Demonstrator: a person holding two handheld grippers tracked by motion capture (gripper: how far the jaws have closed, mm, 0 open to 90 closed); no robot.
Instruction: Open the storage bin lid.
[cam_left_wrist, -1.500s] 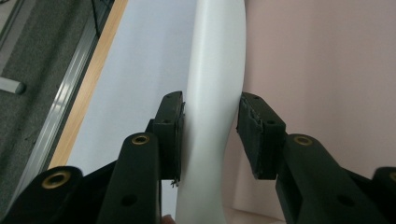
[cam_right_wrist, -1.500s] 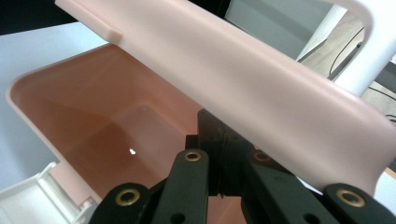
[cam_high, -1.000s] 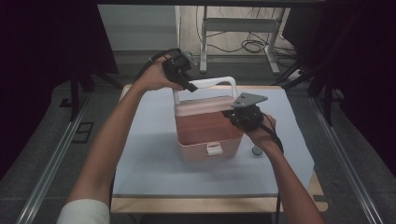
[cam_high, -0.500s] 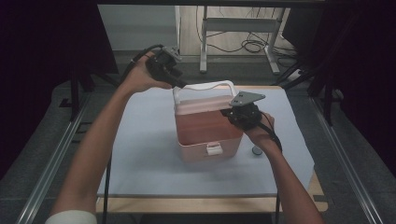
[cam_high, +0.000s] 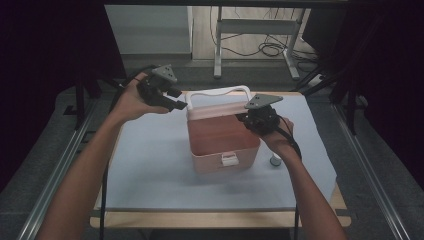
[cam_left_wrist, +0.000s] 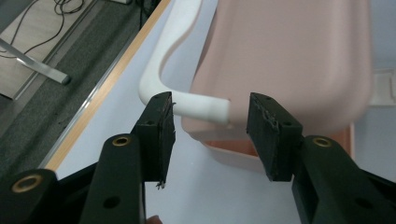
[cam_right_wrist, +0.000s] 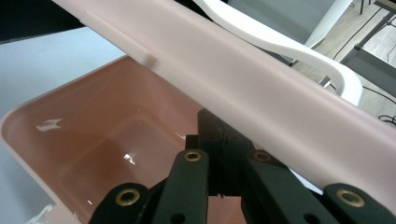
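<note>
A pink box (cam_high: 222, 150) stands on the table with its pale lid (cam_high: 215, 109) raised at the back. The white handle (cam_high: 220, 92) arches over the lid. My left gripper (cam_high: 179, 102) hovers just left of the handle's end. Its jaws have just been opening and stand apart. In the left gripper view the handle (cam_left_wrist: 187, 100) and lid (cam_left_wrist: 289, 60) lie beyond my left gripper (cam_left_wrist: 210, 135), untouched. My right gripper (cam_high: 251, 120) is at the box's right rear corner. In the right gripper view my right gripper (cam_right_wrist: 222, 154) is shut, tips up against the lid's edge (cam_right_wrist: 261, 98); whether they pinch it is hidden.
The box sits on a pale blue sheet (cam_high: 150, 165) over a wooden table (cam_high: 220, 219). A white latch (cam_high: 229, 159) is on the box's front. A small grey round piece (cam_high: 274, 161) lies right of the box. Dark floor and metal rails surround the table.
My left gripper has drawn back to the left, away from the white handle, with its jaws wider. The right gripper and the raised lid have stayed put.
</note>
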